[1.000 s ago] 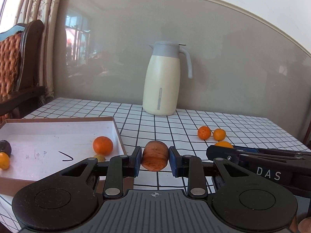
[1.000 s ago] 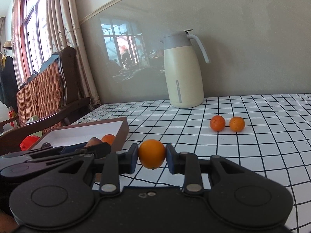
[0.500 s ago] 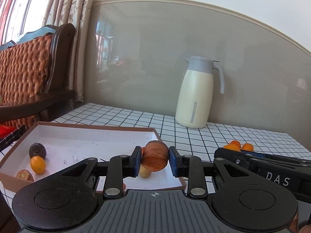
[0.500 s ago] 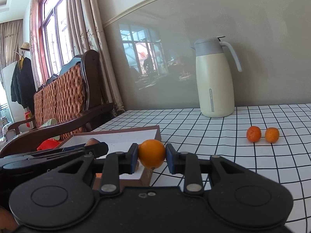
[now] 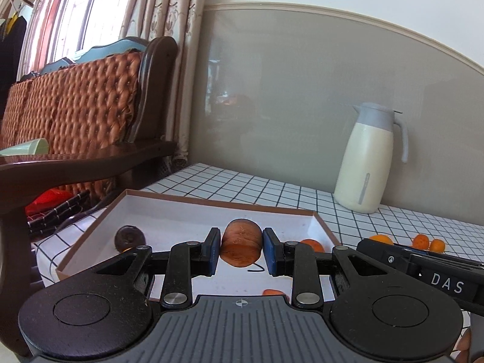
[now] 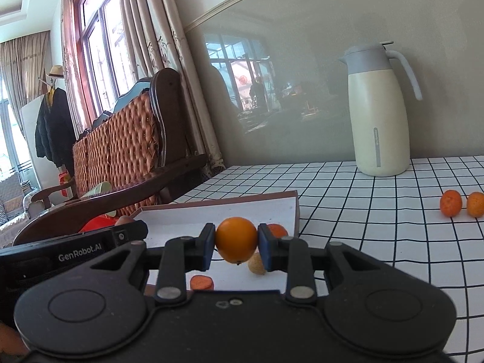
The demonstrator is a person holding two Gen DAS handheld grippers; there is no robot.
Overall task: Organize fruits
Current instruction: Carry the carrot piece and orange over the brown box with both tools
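Note:
My left gripper (image 5: pixel 241 248) is shut on a brown, wrinkled fruit (image 5: pixel 241 243) and holds it above the white-lined cardboard tray (image 5: pixel 169 211). My right gripper (image 6: pixel 236 246) is shut on a round orange (image 6: pixel 236 240) over the tray's right end (image 6: pixel 242 208). In the tray lie a dark purple fruit (image 5: pixel 129 237), an orange (image 5: pixel 312 244), a pale yellow fruit (image 6: pixel 256 263) and an orange slice (image 6: pixel 201 282). Two small oranges (image 6: pixel 450 202) (image 6: pixel 475 203) sit on the tablecloth at right.
A cream thermos jug (image 5: pixel 364 168) stands at the back of the checked tablecloth (image 6: pixel 378 227), near the wall. A wooden armchair with a woven back (image 5: pixel 75 127) stands left of the table. A red object (image 5: pixel 48 200) lies beside the table's left edge.
Both grippers have moved left with their fruits, from over the tablecloth to over the tray. The jug and the two loose oranges have shifted right in both views.

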